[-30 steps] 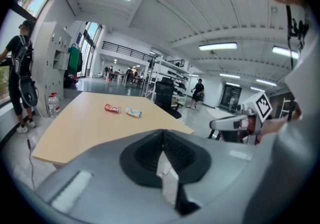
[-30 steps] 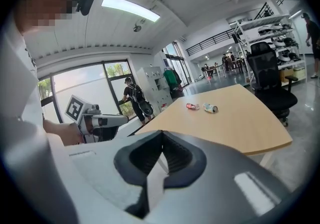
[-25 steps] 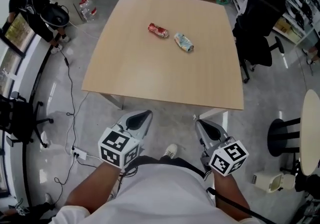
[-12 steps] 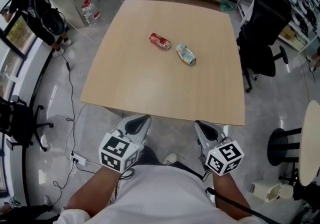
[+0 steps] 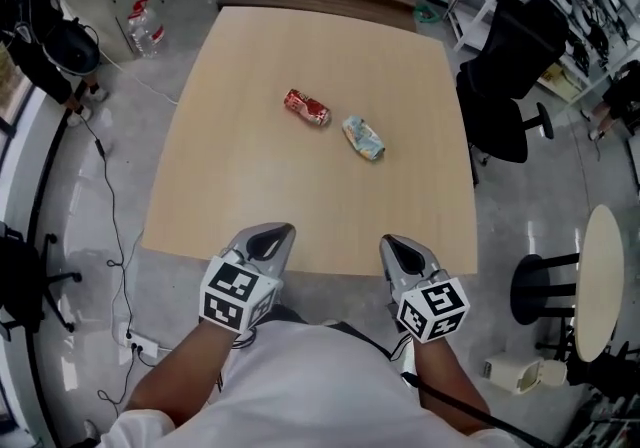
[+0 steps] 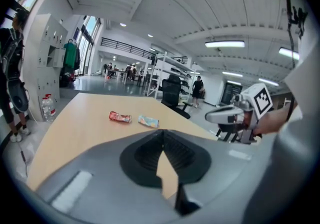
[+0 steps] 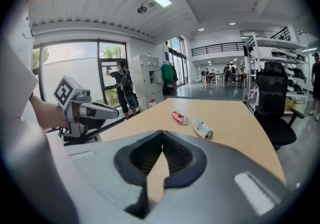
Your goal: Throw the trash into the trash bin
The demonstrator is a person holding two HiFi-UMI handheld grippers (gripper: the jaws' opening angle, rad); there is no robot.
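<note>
Two pieces of trash lie side by side mid-table: a crushed red can and a crushed pale blue can. My left gripper and right gripper hover side by side over the near edge of the wooden table, well short of the cans. Both are shut and hold nothing. A small white bin stands on the floor at the lower right.
A black office chair sits at the table's right side, with a round side table and black stool nearer me. A person stands at the far left, beside lockers and water bottles. A cable and power strip lie on the floor at left.
Both grippers moved forward together from over the floor to the table's near edge. The cans have not moved on the table. Both jaws stayed shut.
</note>
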